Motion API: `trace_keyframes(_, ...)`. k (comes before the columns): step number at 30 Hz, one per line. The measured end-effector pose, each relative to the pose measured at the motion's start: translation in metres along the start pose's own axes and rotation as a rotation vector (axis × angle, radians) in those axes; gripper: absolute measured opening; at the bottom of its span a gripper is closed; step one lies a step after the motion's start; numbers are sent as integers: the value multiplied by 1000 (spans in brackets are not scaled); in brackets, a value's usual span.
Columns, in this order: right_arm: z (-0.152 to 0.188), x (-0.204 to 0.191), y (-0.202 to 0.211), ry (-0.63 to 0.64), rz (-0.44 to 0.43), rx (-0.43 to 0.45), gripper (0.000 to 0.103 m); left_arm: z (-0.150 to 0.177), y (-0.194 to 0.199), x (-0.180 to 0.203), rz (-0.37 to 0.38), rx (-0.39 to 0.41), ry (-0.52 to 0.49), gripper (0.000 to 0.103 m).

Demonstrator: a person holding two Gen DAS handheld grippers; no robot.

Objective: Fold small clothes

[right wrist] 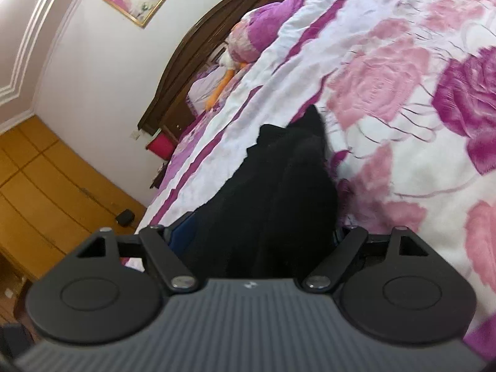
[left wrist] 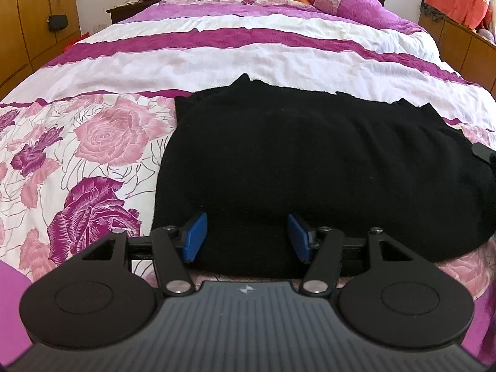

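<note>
Left gripper (left wrist: 246, 237): bottom centre, blue pads spread, astride the near hem of the black garment (left wrist: 310, 167), not pressing. Right gripper (right wrist: 263, 238): jaws wide, cloth bunched between; grip cannot be told. Garment lies mid-frame on the bedspread (left wrist: 93, 142). Hem best pinched fully before lifting; clear spread is offered beyond and left.

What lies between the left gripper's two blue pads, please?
In the left wrist view, the near edge of the black garment lies between the open left gripper's pads.
</note>
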State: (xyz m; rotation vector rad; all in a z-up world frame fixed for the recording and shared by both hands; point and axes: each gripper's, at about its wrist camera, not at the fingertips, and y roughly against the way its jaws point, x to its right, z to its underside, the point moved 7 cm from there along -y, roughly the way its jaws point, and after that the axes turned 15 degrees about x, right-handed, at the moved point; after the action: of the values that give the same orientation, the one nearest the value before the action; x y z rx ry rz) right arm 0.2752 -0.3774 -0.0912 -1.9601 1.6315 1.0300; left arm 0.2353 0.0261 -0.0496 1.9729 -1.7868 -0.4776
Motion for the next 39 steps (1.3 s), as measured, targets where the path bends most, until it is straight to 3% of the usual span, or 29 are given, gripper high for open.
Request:
trace_keyframes(12,-3,8,-11,12,45,58,72,-7,19,-9,-20,3,28,64)
trace_keyframes(13,-4,9,-12,10,54,68,65,-8,21,-11,-24,4,33,64)
trace_keyframes(16,-5,18,-15,23,115,93,27,-8,26,-17,-35,4,42,64)
trace_keyframes(23,-10,16,-8,13,80,109,22,-4,35,-29,-45,-6,71,64)
trace_keyframes(39,-25,-52,-8,175,46,102,20,-10,26,-54,-12,-22,83,64)
